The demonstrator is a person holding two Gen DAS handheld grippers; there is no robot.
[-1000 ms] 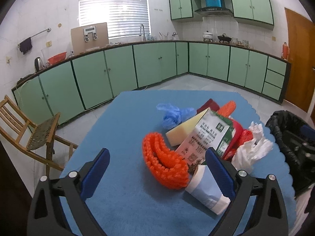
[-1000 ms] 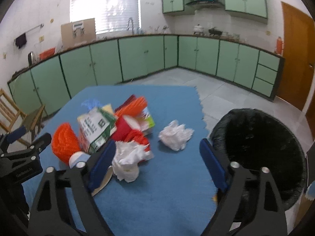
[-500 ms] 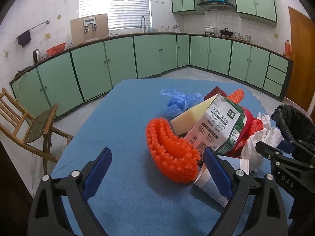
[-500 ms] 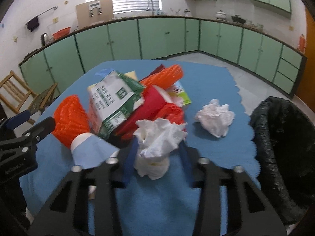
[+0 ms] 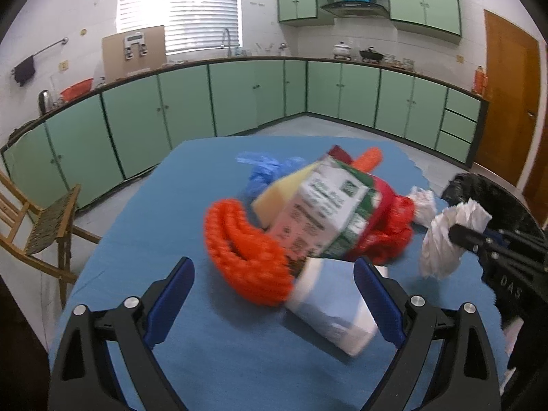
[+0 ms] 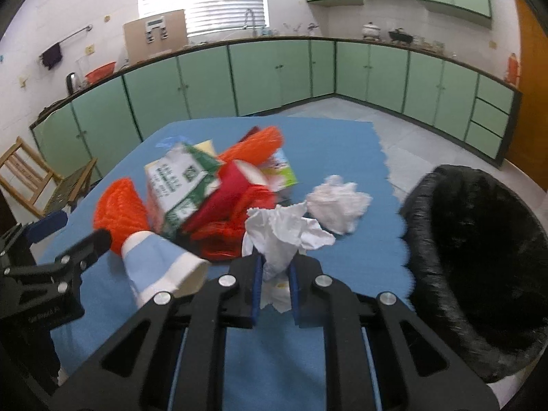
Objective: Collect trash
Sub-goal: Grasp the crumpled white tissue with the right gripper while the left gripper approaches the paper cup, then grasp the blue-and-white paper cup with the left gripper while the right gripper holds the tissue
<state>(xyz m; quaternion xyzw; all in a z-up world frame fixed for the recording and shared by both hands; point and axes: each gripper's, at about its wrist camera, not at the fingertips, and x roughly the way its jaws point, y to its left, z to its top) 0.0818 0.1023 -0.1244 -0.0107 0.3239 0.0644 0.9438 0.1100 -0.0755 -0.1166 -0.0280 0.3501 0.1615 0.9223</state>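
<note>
A pile of trash lies on the blue table (image 5: 164,226): an orange foam net (image 5: 239,250), a green and white carton (image 5: 322,219), a blue and white paper cup (image 5: 332,308), red wrappers (image 5: 387,229) and a blue plastic bag (image 5: 267,171). My right gripper (image 6: 275,274) is shut on a crumpled white tissue (image 6: 284,233) and holds it above the table; the tissue also shows in the left wrist view (image 5: 448,236). A second tissue ball (image 6: 339,202) lies near the table's right edge. My left gripper (image 5: 274,294) is open around the paper cup and the net.
A bin lined with a black bag (image 6: 479,267) stands right of the table, below its edge. A wooden chair (image 5: 34,219) stands at the left. Green kitchen cabinets (image 5: 239,96) line the far walls.
My right gripper closed on the white tissue and lifted it off the table toward the right. My left gripper moved forward to the paper cup and stayed open.
</note>
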